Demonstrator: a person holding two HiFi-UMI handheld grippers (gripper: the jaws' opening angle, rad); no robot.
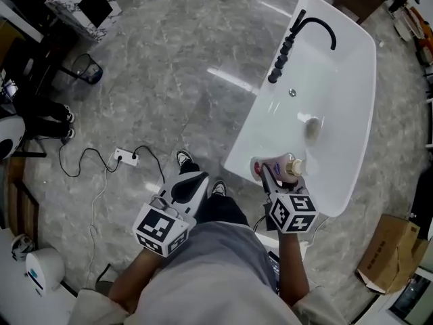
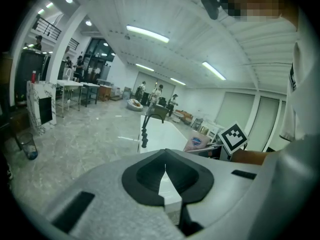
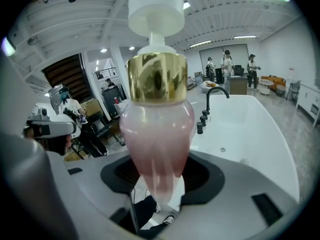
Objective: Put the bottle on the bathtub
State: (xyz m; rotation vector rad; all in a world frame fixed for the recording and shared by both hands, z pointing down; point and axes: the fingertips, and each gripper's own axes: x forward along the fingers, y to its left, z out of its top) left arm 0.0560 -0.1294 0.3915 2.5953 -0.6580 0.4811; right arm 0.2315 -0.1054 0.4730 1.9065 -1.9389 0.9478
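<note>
A pink pump bottle with a gold collar and white pump head is clamped between the jaws of my right gripper. In the head view the bottle lies tilted over the near rim of the white bathtub, with the right gripper just behind it. My left gripper is held low near my body, left of the tub, and its jaws are shut with nothing between them. From the left gripper view the bottle and the tub show ahead to the right.
A black faucet and a row of black knobs stand on the tub's left rim. A power strip with cable lies on the marble floor at left. A cardboard box sits at the right, a white bin at lower left.
</note>
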